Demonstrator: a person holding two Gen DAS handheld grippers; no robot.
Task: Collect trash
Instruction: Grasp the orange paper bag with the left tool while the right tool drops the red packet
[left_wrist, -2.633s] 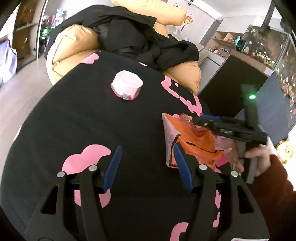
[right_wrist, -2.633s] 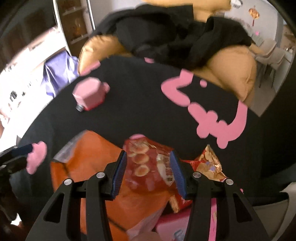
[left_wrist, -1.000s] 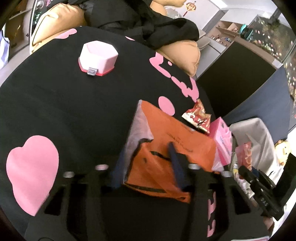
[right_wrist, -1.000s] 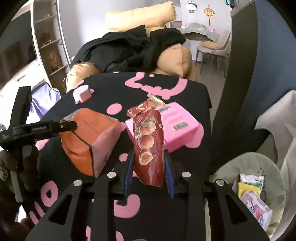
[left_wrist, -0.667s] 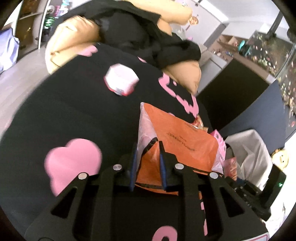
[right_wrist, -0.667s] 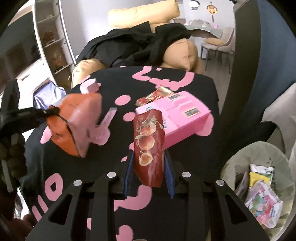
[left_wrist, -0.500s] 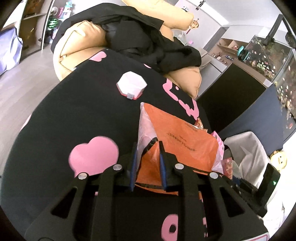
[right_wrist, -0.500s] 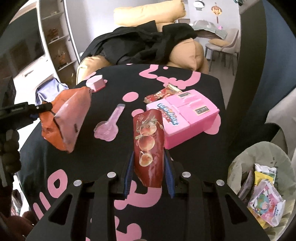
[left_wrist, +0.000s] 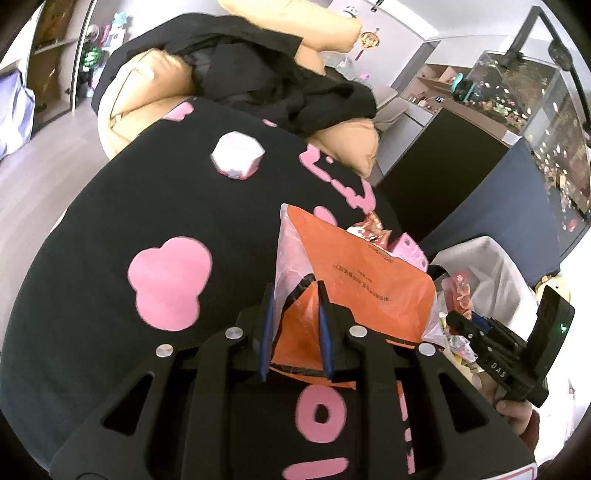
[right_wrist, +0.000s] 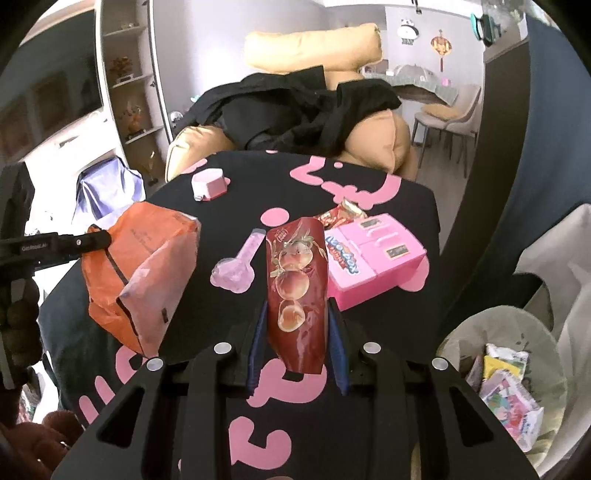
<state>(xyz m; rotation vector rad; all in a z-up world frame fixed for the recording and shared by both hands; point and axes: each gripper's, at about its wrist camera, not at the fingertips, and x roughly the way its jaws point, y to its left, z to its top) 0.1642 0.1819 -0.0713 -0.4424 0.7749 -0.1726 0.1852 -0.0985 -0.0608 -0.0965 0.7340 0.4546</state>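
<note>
An orange plastic bag (left_wrist: 362, 273) hangs clear of the table with my left gripper (left_wrist: 294, 295) shut on its near corner. In the right wrist view the same bag (right_wrist: 144, 258) dangles at the left from the left gripper (right_wrist: 99, 236). A dark red snack packet printed with peaches (right_wrist: 297, 273) stands upright between the pads of my right gripper (right_wrist: 297, 310), which is shut on it. A round bin with a white liner (right_wrist: 498, 314) sits low at the right with several wrappers inside.
On the black table cloth with pink shapes (right_wrist: 369, 177) lie a pink toy box (right_wrist: 373, 251), a small red wrapper (right_wrist: 340, 214), a clear purple spoon-shaped item (right_wrist: 240, 266) and a pink hexagonal box (right_wrist: 208, 182). Behind is a tan sofa with black clothes (right_wrist: 295, 107).
My left gripper closed on the orange bag and raised it off the table, uncovering the purple item. The right gripper kept its hold on the red packet and drew back slightly.
</note>
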